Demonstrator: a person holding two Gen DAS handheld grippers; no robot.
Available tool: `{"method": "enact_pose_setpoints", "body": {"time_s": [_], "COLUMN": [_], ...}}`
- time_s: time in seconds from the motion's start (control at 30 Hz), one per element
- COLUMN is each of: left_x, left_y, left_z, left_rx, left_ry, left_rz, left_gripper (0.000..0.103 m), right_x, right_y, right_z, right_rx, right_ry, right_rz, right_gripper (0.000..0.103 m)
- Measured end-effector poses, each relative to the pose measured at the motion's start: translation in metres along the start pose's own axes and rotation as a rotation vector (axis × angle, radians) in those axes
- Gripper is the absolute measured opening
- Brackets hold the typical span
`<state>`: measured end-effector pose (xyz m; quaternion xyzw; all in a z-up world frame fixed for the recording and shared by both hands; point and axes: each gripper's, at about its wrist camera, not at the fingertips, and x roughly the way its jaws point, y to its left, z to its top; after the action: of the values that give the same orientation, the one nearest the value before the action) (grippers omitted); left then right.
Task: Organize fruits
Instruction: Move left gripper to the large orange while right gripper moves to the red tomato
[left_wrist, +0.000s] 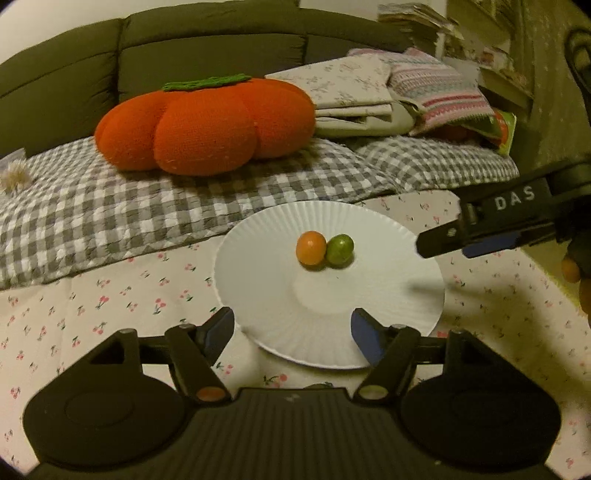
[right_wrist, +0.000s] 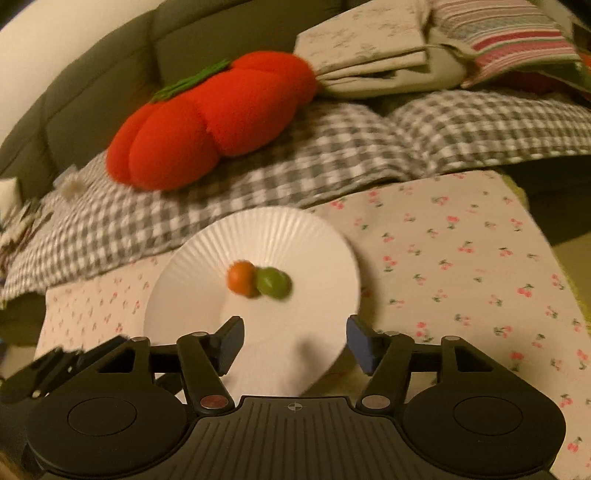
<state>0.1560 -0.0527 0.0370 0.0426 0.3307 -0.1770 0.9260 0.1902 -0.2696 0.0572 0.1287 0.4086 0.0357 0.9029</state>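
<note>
Both fruits sit on the white plate (left_wrist: 258, 266), a little past its middle toward the far rim: the orange one (left_wrist: 311, 247) touching the green one (left_wrist: 340, 250) on its right. The left gripper (left_wrist: 291, 332) hangs over the plate's near rim, jaws apart and empty, the fruits well ahead of its tips. The right gripper (right_wrist: 293, 338) is over the near rim too, jaws apart with nothing between, the fruits (right_wrist: 242, 277) (right_wrist: 273, 282) just ahead of its left finger (right_wrist: 231, 341).
</note>
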Motion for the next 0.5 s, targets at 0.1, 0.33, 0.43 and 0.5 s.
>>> {"method": "enact_pose_setpoints", "body": {"time_s": [0.1,0.33,0.43,0.5], "left_x": [-0.011,-0.040,-0.052,-0.059], "left_y": [0.004,0.014,0.018,0.020], "left_z": [0.002,-0.006,-0.014,-0.017], "left_rx": [-0.025,-0.099,-0.108,-0.116], "left_ry": [0.006,0.059,0.086,0.089], "left_rz": [0.012,0.025,0.028,0.035], "left_gripper": [0.075,0.077,0.078,0.079], "right_x": [-0.008,-0.022,-0.031,-0.038], "right_y": [-0.002,0.011,0.020,0.025], "right_z": [0.001,-0.009,-0.022,-0.031], "right_rx": [0.015,0.016,0.002,-0.014], "right_ry": [-0.009,0.015,0.039,0.044], "right_rz": [0.009,0.034,0.053,0.063], "right_gripper": [0.064,0.068,0.073,0.076]}}
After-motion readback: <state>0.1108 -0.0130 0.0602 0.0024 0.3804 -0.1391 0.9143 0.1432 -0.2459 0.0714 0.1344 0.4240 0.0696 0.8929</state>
